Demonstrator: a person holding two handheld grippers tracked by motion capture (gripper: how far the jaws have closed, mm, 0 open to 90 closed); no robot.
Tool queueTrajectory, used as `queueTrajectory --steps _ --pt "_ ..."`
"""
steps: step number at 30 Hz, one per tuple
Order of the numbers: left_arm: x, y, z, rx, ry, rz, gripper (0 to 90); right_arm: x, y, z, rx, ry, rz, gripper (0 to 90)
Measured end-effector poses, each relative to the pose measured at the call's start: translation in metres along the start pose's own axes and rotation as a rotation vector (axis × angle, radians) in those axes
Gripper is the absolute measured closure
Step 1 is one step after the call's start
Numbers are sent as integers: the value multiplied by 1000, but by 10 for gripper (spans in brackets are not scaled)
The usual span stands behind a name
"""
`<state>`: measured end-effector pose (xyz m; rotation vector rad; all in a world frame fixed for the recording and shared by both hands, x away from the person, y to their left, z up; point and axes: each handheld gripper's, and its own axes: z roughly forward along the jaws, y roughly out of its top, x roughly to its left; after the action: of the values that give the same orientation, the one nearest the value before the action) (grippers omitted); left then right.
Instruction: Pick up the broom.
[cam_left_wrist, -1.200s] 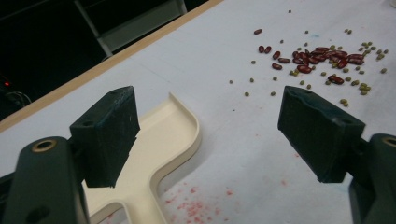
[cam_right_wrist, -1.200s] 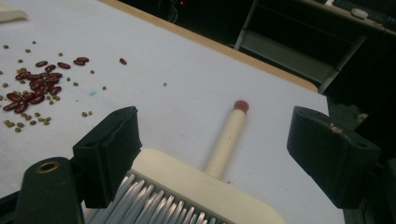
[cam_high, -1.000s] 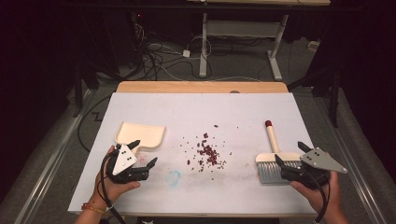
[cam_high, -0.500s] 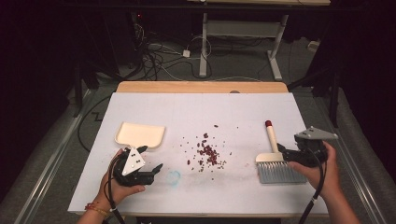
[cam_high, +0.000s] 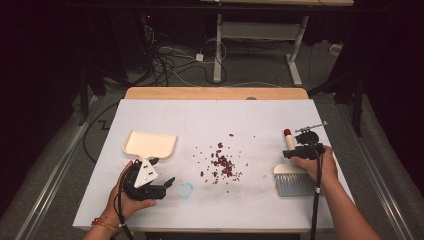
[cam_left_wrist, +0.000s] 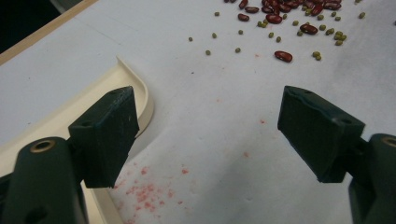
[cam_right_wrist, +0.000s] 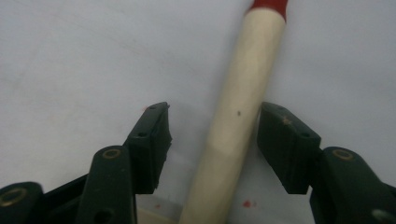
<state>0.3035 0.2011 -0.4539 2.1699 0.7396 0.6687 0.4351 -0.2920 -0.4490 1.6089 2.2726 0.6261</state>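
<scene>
The right tool (cam_right_wrist: 212, 140) straddles the cream wooden, red-tipped handle of the grey-bristled hand brush (cam_right_wrist: 243, 93); its jaws have just been closing, one side still clear of it. The left tool (cam_left_wrist: 210, 135) gapes wide beside the cream plastic dustpan (cam_left_wrist: 140, 93). Farther along the white surface (cam_high: 210, 115) lie scattered red and green beans (cam_high: 222, 162).

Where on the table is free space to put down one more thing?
The far strip of the white mat, behind the dustpan, is bare, as is the near edge below the scattered beans. The middle is crowded with beans; the brush takes the right side.
</scene>
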Motion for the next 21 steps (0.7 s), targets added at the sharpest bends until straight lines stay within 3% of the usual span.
queueTrajectory --steps 2,4,7,10,12,16,18,21 --pt "0 0 -1 -2 7 3 195 2 0 2 -22 -33 -20 568" --pt "0 0 -1 -5 12 -1 196 2 0 4 -43 -32 -10 640" --pt "2 -1 1 2 20 -4 196 1 0 4 -47 -27 -2 649" --pt "2 -1 0 5 21 -1 197 3 0 5 -59 -40 -24 682" --pt "2 -1 1 8 21 1 198 3 -3 6 -101 -45 -19 704" --pt "2 0 3 15 9 11 215 5 -7 6 -125 -53 -20 704" --pt "1 0 4 28 12 21 215 2 -11 1 -144 -23 -9 704" --pt "1 -1 3 25 12 12 214 0 -16 -10 -205 -20 -8 704"
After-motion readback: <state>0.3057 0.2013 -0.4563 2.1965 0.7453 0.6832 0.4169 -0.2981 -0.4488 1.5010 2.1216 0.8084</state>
